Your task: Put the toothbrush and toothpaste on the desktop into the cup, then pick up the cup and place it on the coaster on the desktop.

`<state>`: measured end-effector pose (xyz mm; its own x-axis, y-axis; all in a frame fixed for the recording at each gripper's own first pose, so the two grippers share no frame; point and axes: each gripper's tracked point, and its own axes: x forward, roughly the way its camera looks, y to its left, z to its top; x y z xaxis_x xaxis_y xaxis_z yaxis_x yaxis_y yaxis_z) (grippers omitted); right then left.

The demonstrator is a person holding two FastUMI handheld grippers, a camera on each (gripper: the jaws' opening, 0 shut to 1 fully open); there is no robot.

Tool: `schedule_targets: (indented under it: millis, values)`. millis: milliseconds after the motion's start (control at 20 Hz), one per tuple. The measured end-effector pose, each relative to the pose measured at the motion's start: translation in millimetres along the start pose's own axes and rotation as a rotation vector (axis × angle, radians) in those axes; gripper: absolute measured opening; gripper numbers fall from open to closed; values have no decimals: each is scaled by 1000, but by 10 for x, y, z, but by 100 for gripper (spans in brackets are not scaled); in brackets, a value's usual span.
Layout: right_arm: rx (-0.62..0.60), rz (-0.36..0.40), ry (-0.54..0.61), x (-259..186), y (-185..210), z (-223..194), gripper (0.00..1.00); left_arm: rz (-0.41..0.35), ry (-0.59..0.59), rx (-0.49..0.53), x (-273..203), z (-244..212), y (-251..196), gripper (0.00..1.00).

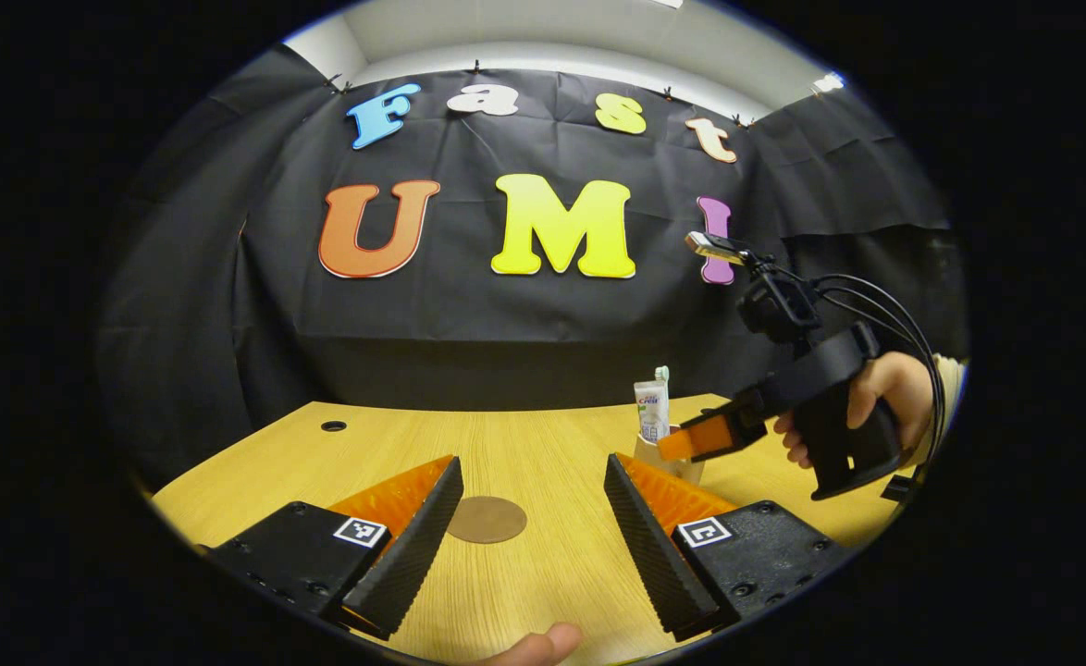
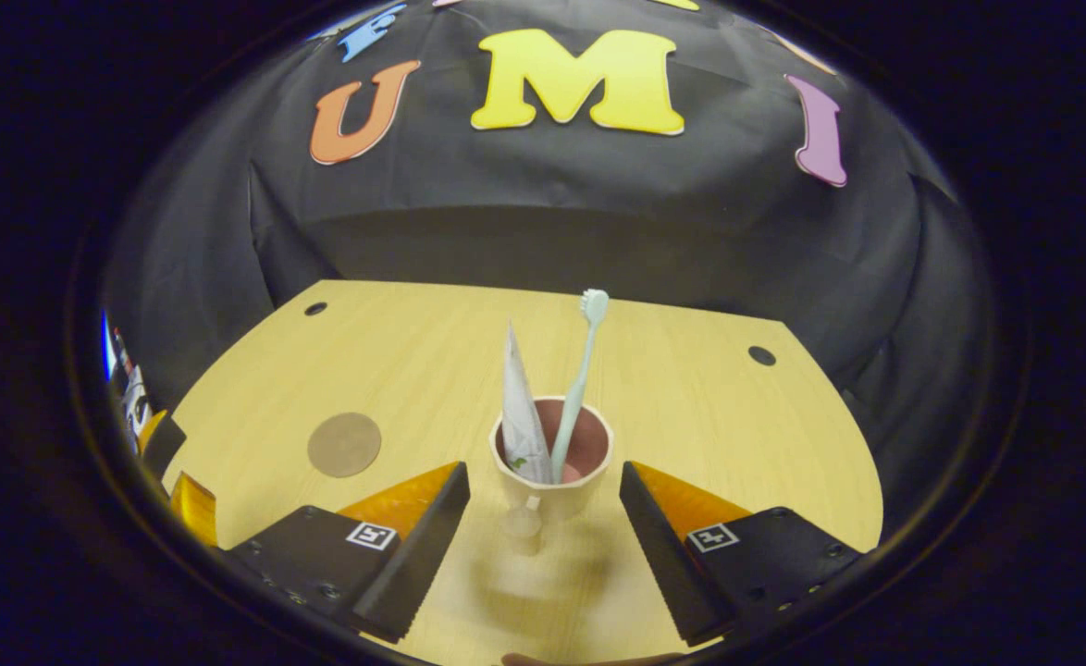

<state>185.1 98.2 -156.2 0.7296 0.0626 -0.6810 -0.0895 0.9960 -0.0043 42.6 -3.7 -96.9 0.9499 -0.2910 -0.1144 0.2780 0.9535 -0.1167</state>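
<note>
cup (image 2: pixel 552 472) stands on the desk (image 2: pixel 691 416) between the right gripper (image 2: pixel 543 532)'s wide-open fingers, which hold nothing and sit apart from its sides. inside it the toothpaste (image 2: pixel 520 416) and toothbrush (image 2: pixel 580 370) lean upright, so the loading looks done and the lift is next. the left gripper (image 1: pixel 529 518) is spread wide and empty too, near the coaster (image 1: pixel 486 519), which lies well apart from the cup. risk, as i judge it: a squeeze on the tapered wall could slip or tip the cup, and the tall brush and tube could tumble out on the carry.
</note>
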Motion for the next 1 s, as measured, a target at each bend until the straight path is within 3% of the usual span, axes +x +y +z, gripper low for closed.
schedule_targets:
  millis: [300,550,700,1000]
  values:
    - [160,-20,251,241,36,-209,95,-2,35,15,-23,-160,23,98]
    - [125,-58,385,443,-23,-399,90,-5,57,5,-17,-225,20,98]
    - [136,-49,467,477,-9,-476,78,-22,68,5,-3,-259,-15,98]
    - [243,-24,637,451,55,-589,69,-26,66,30,-32,-289,-24,98]
